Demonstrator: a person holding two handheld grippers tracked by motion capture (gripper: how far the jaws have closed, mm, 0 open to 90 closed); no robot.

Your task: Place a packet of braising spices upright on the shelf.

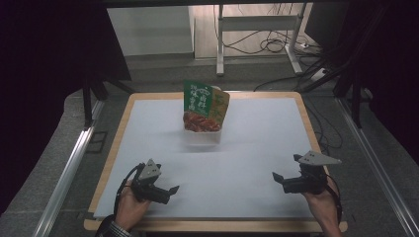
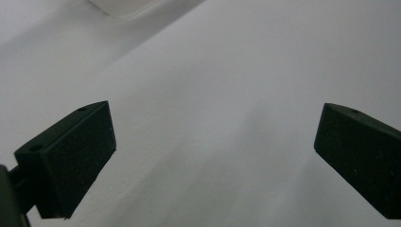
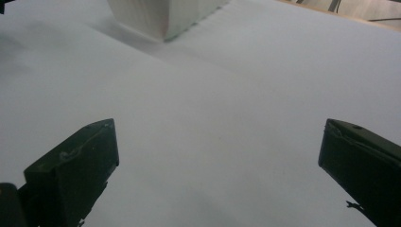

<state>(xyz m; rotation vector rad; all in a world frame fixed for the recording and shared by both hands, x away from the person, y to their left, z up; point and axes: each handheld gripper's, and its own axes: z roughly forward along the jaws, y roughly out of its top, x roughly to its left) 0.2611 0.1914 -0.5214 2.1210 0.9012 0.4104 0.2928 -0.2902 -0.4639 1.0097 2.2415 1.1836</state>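
A green and orange food packet (image 1: 204, 106) with a picture of red food stands upright in a white open box (image 1: 202, 137) at the middle of the white table top (image 1: 257, 148). My left gripper (image 1: 170, 192) rests low near the front left, held by a hand, its jaws wide apart with nothing between them. My right gripper (image 1: 277, 178) sits near the front right, also open and empty. In the left gripper view, my left gripper (image 2: 215, 156) faces bare white surface with the box's corner (image 2: 125, 7) at the top. In the right gripper view, my right gripper (image 3: 220, 165) points toward the white box (image 3: 161, 16).
The white sheet lies on a wooden board (image 1: 116, 143) with a raised edge. Metal rails (image 1: 69, 168) run along both sides. Behind the table stand a metal frame (image 1: 257, 24) and loose cables (image 1: 276, 44) on the floor.
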